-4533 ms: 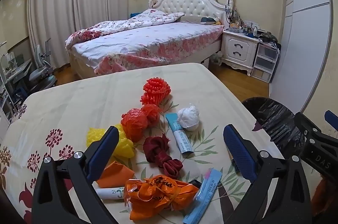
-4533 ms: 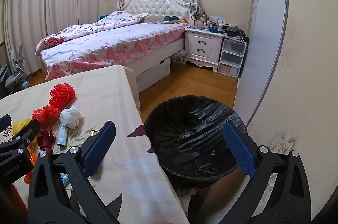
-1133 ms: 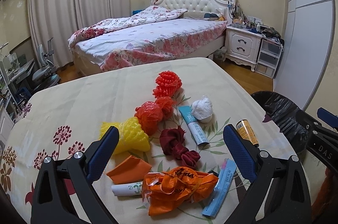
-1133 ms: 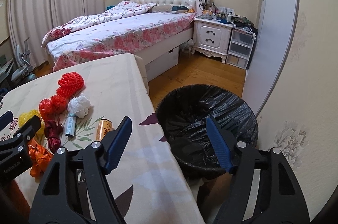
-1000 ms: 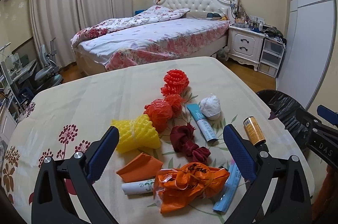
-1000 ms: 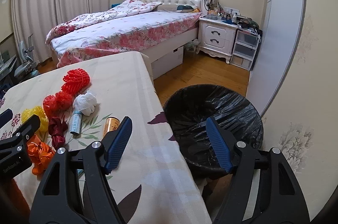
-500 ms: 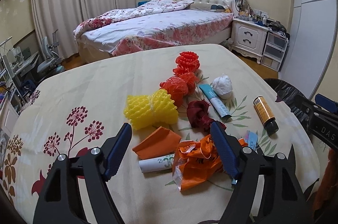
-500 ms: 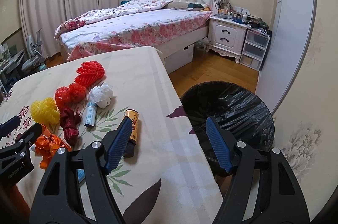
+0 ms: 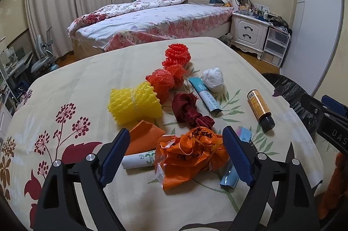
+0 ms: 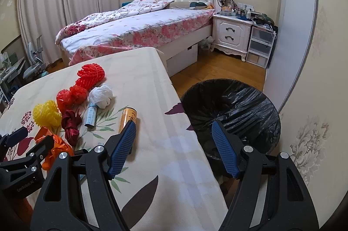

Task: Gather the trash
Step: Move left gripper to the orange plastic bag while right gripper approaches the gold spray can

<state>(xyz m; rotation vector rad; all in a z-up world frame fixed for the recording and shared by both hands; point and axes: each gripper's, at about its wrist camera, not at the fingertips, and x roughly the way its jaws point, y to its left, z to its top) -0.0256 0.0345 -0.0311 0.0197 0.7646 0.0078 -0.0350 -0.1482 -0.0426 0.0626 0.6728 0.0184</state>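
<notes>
Left gripper (image 9: 176, 153) fingers narrowed around crumpled orange plastic bag (image 9: 191, 154), knotted.

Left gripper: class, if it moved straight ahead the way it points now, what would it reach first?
Most likely the crumpled orange plastic bag, which lies between the open fingers of the left gripper; depth is uncertain.

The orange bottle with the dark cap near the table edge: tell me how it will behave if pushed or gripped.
The orange bottle lies on its side on the table, so a sideways nudge would probably roll it, perhaps toward the nearby edge. Its body looks smooth and glossy, so the right tool, now open, might slip unless it closes squarely across it. It seems rigid, unlike the crumpled orange bag.
</notes>
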